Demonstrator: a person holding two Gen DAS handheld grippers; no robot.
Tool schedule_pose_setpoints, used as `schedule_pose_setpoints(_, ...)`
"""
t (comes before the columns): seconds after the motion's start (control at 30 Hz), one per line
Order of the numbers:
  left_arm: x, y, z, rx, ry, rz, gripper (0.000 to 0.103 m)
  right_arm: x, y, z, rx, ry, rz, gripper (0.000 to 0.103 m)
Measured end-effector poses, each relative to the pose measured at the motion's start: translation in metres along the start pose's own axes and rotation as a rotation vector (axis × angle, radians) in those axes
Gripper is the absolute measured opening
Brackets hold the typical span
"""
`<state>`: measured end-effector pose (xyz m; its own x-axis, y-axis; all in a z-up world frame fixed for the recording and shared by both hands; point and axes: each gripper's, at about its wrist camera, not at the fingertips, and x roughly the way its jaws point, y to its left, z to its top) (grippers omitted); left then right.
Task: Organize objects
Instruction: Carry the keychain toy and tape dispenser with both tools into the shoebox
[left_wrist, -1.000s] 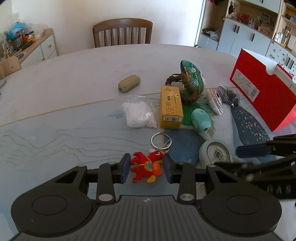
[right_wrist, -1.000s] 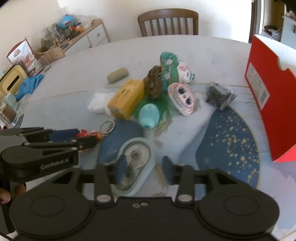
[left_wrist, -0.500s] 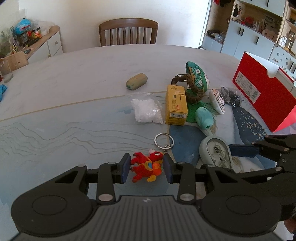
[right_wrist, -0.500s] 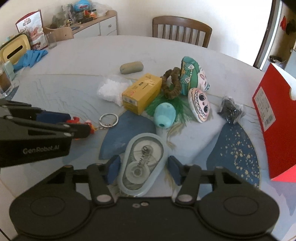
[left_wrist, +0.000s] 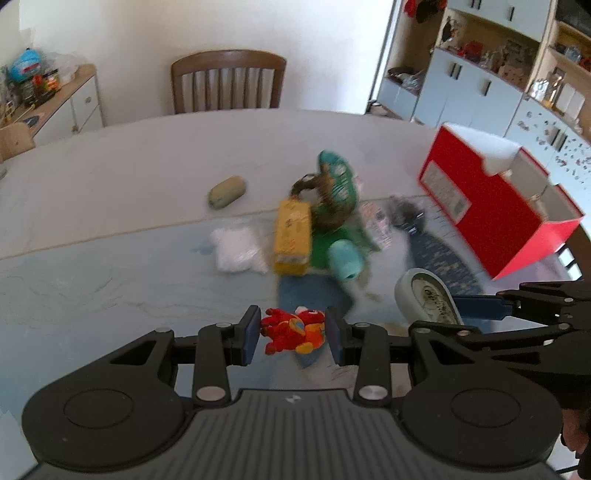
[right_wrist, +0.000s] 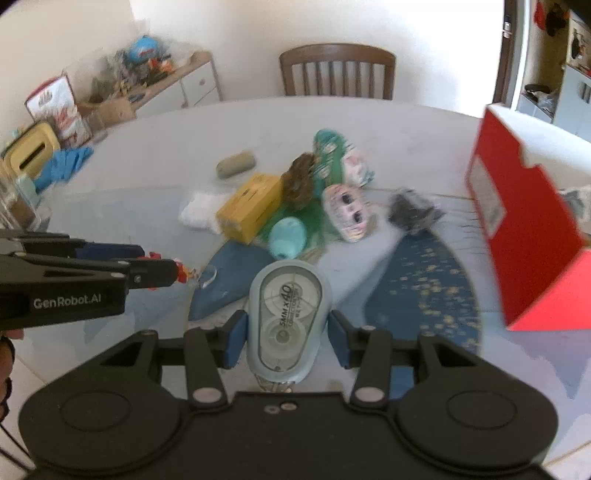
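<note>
So far you have two things in hand and nothing visibly put away. Your left gripper (left_wrist: 291, 335) holds the red dragon keychain (left_wrist: 293, 330) between narrow jaws, clear of the table (left_wrist: 110, 192). Your right gripper (right_wrist: 286, 338) is closing on the correction tape dispenser (right_wrist: 286, 321), which sits between its pads and looks lifted off the table.

Left on the table, in a pile at the middle: the yellow box (right_wrist: 249, 208), the teal egg-shaped toy (right_wrist: 288, 236), the doll-face pouch (right_wrist: 347, 212), the brown coil (right_wrist: 299, 181), the white bag (left_wrist: 238, 249), the olive pebble-shaped piece (left_wrist: 226, 192) and the dark packet (right_wrist: 413, 212).

To the right stands the red box (left_wrist: 491, 206), open at the top; only a grey, crumpled thing peeks over its rim, and you cannot tell what else is inside.
</note>
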<state>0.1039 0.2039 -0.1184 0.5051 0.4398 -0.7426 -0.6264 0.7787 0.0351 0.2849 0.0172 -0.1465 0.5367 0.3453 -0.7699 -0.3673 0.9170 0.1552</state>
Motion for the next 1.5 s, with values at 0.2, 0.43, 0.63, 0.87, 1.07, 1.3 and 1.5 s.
schedule_pose_setpoints(0.2,-0.017,-0.03,0.019,0.036,-0.043,-0.055,0.037,-0.042,-0.031,0.01,0.024,-0.036,0.005,0.046)
schedule_pose_setpoints(0.43,-0.031,-0.072,0.045,0.069,-0.093,-0.122,0.037,-0.089,-0.074,0.024,0.035,-0.095,-0.025,0.046)
schedule_pose_setpoints(0.63,-0.035,-0.117,0.076,0.096,-0.146,-0.162,0.037,-0.115,-0.119,0.036,0.045,-0.116,-0.071,0.046)
schedule_pose_setpoints(0.87,-0.03,-0.178,0.118,0.134,-0.195,-0.198,0.037,-0.133,-0.17,0.045,0.066,-0.143,-0.134,0.046)
schedule_pose_setpoints(1.07,-0.016,-0.23,0.146,0.149,-0.209,-0.214,0.037,-0.14,-0.213,0.048,0.065,-0.157,-0.171,0.046)
schedule_pose_setpoints(1.3,0.017,-0.283,0.163,0.168,-0.168,-0.225,0.037,-0.132,-0.258,0.053,0.061,-0.154,-0.203,0.046)
schedule_pose_setpoints(1.5,0.055,-0.316,0.16,0.194,-0.104,-0.19,0.037,-0.114,-0.286,0.056,0.061,-0.13,-0.203,0.046)
